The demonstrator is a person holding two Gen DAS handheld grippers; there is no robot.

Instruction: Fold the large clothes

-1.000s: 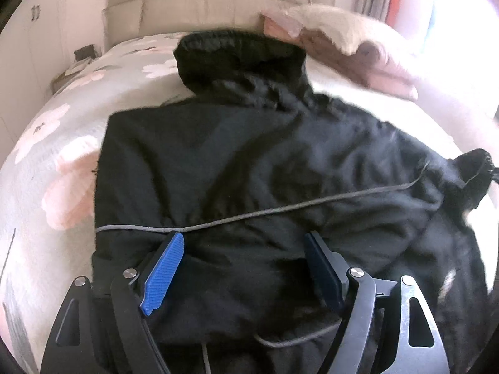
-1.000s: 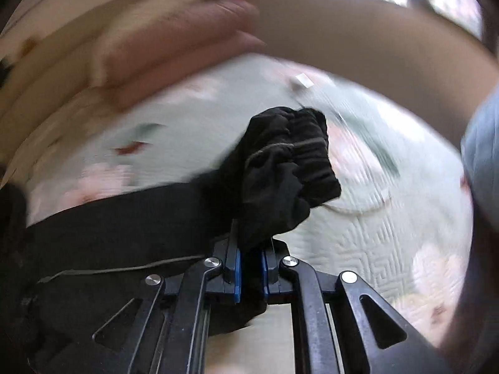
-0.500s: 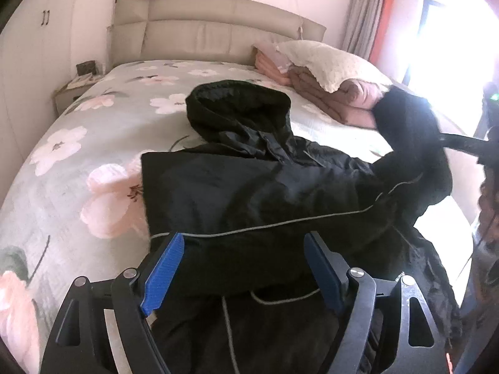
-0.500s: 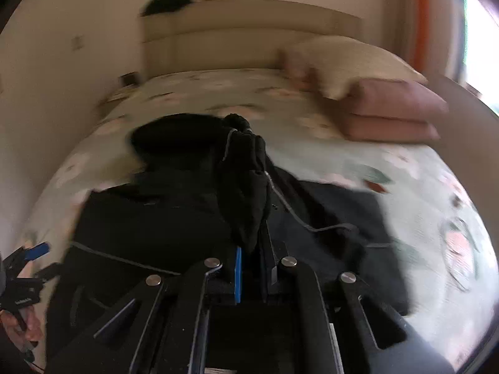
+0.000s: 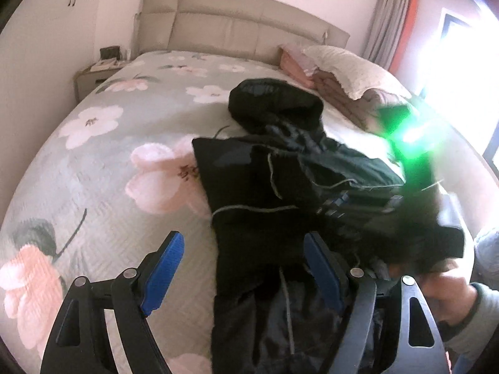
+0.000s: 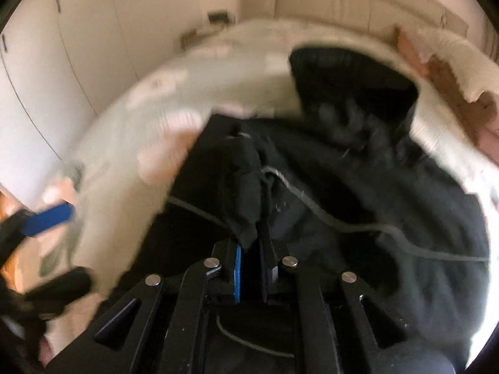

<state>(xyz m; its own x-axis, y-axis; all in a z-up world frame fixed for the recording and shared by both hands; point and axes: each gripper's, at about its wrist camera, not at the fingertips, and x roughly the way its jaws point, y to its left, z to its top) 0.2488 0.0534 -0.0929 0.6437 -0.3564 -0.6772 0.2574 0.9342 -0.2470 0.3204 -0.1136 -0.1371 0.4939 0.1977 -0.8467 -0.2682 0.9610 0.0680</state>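
A black hooded jacket [image 5: 259, 187] lies on the flowered bedspread [image 5: 103, 187], its hood [image 5: 274, 106] toward the headboard. My left gripper [image 5: 241, 240] hangs open above the jacket's near left edge with nothing between its pads. My right gripper [image 6: 251, 243] pinches the black sleeve [image 6: 246, 193], which lies folded over the jacket's body [image 6: 374, 187]. Its jaws are opening slightly with the cloth still between the pads. In the left wrist view the right gripper [image 5: 336, 205] is a blur over the jacket under a green glare. The left gripper's blue pad [image 6: 50, 218] shows at the left edge.
A beige pillow on folded pink and brown blankets [image 5: 343, 74] sits at the bed's far right. The padded headboard [image 5: 234, 21] stands behind and a nightstand [image 5: 96, 71] at the far left. White wardrobe doors [image 6: 62, 78] line the left wall. A hand [image 5: 449, 293] is at lower right.
My right gripper swept the sleeve from the jacket's right side across onto its body. My left gripper drew back and rose, staying open, so more of the bed shows.
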